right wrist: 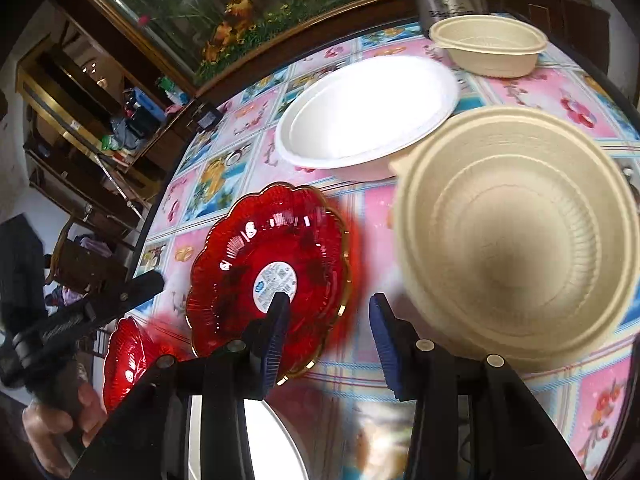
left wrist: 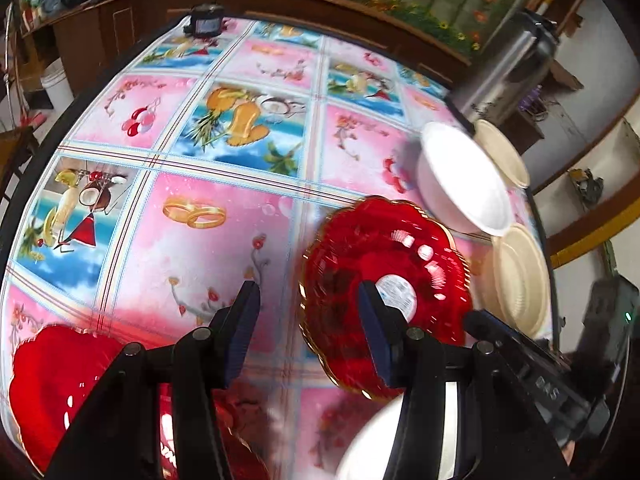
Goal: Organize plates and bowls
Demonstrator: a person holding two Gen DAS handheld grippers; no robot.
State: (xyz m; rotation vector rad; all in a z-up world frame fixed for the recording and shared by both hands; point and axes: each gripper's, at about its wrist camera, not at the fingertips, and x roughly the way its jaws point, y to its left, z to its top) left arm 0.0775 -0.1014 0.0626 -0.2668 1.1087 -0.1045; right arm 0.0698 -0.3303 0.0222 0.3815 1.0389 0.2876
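Note:
A red scalloped glass plate with a white sticker lies on the patterned table. My left gripper is open, its right finger over the plate's near part. My right gripper is open and empty, its left finger over the plate's rim. A beige ribbed bowl sits right of the plate. A white bowl lies behind it. A second beige bowl stands farther back. A second red plate is at the near left.
A white dish lies under the grippers at the near edge. A steel flask stands at the table's far right. A small dark object sits at the far edge. Wooden shelves stand beyond the table.

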